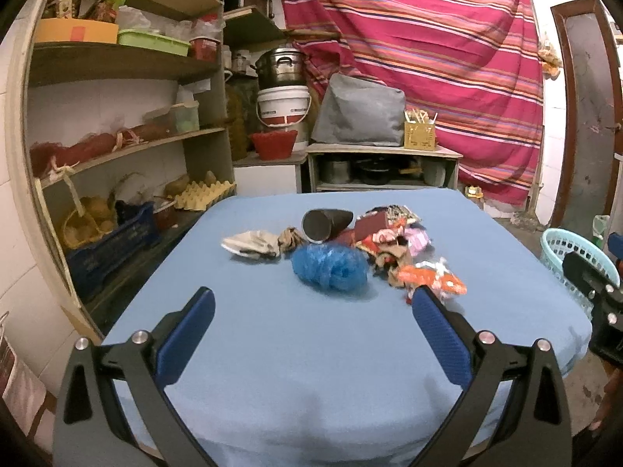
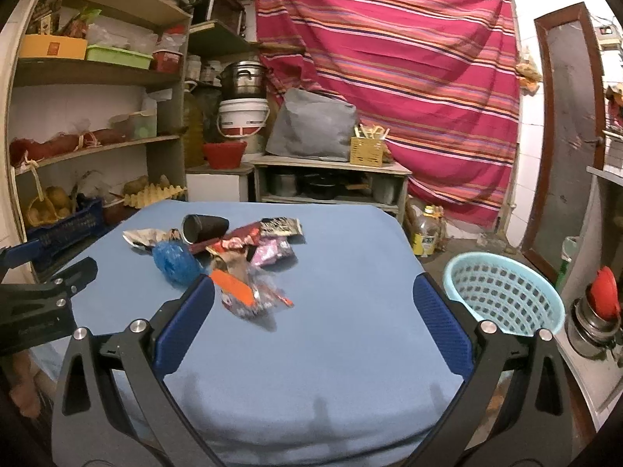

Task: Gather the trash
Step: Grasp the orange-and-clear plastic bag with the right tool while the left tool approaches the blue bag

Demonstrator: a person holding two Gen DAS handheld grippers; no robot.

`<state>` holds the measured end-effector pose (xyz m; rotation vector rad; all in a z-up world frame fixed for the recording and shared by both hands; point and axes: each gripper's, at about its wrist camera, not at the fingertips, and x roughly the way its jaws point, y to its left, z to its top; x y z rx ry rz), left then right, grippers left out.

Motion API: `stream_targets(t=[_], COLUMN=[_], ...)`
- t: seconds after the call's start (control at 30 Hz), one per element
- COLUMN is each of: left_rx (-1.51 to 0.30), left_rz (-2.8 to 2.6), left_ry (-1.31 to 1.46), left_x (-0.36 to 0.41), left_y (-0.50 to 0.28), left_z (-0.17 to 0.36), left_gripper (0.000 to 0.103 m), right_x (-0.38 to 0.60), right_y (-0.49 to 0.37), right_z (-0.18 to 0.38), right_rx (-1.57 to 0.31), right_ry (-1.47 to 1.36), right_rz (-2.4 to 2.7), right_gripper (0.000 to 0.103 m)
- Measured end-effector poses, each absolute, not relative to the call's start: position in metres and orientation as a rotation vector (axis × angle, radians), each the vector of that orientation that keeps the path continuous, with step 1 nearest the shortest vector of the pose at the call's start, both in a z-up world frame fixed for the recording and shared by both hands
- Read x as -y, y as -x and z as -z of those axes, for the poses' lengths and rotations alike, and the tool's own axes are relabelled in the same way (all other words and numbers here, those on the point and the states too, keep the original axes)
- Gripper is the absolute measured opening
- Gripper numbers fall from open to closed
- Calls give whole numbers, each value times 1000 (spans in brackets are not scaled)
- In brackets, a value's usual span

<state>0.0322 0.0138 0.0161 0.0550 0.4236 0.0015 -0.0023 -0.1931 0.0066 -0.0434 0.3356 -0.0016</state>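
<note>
Along the left wall stand wooden shelves (image 1: 128, 66) crowded with boxes and tubs, with an egg tray (image 1: 204, 194) and a dark blue crate (image 1: 113, 245) on the lowest level. In front of them is the counter (image 1: 311, 350), covered in a light blue cloth.

The left gripper (image 1: 313, 299) hovers over the near edge of the counter, its blue-padded fingers (image 1: 187, 334) spread wide with nothing between them.

The trash lies in a loose heap toward the far edge of the counter, roughly midway between its left and right edges. At the left end of the heap is a crumpled pale wrapper (image 1: 253, 245). Next to it a dark paper cup (image 1: 325, 223) lies on its side, its mouth facing the near-left corner. Just in front of the cup sits a bunched blue plastic bag (image 1: 331, 270). To the right are red and pink wrappers (image 1: 385, 233) piled together, and nearest the right edge an orange packet (image 1: 432, 280).

The right gripper (image 2: 313, 299) hangs above the near edge too, fingers (image 2: 444, 330) equally wide and empty; the orange packet lies just beyond its left finger.

Past the right edge of the counter, on the floor, stands a pale turquoise perforated basket (image 2: 506, 295). A striped red cloth (image 2: 389, 78) hangs across the back wall.
</note>
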Motion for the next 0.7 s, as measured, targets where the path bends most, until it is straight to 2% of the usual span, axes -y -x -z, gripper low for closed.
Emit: stream_targets(t=[0.43,0.7], left_rx=[-427,-507], left_rz=[-41,-71], left_ry=[-74,-93], left_x=[-44,-69], left_y=[-126,-170], left_z=[-37,4], left_gripper=[99,99], right_x=[166,145], right_y=[-103,-157], right_z=[2,54], right_rx=[-489,-680], right_ry=[78,95], right_rz=[-82,-139], right_gripper=[99,99])
